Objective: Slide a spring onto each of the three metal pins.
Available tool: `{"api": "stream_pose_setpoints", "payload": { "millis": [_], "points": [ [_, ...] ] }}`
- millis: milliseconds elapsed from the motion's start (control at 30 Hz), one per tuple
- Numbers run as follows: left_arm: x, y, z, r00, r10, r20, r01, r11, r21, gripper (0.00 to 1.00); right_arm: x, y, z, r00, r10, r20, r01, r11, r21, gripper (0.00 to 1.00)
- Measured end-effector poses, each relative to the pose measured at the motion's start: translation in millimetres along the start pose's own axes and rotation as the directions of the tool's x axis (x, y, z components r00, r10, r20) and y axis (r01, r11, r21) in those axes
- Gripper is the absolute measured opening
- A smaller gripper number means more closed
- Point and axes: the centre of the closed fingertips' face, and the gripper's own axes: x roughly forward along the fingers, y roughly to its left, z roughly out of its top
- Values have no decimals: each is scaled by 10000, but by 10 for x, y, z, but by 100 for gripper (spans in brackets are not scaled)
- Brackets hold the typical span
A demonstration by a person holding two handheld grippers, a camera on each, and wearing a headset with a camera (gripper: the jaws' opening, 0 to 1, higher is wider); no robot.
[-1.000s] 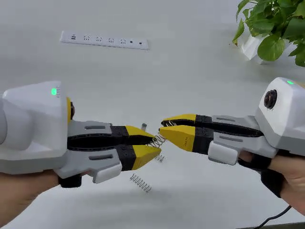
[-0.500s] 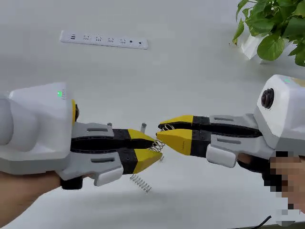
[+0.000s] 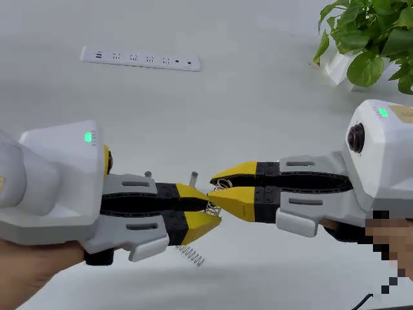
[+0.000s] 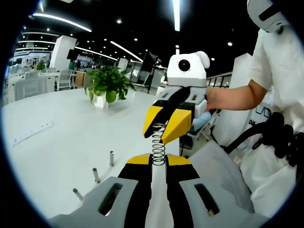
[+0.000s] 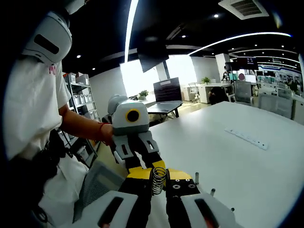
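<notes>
Between your tips: left gripper [image 4: 158, 160], right gripper [image 5: 159, 172] both pinching same spring [image 4: 158, 146]. Release one side gently before pins [image 4: 95, 175].

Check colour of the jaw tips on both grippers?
Yellow, over black jaw bodies, on the left gripper and right gripper alike. Head view shows it best.
</notes>
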Motion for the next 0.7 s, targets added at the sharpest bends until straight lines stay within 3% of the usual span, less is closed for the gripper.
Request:
{"api": "stream_pose_setpoints", "payload": {
  "millis": [500,700],
  "points": [
    [4,-15,-6,10000,-48,-20,49,9998,197,6,-5,40,-19,9993,162,-334,-167,9997,-149,11],
    [-4,-14,-36,9997,-32,-225,40,9993,380,6,-85,-6,-64,9926,245,-1192,-317,9978,-589,16]
  ]
}}
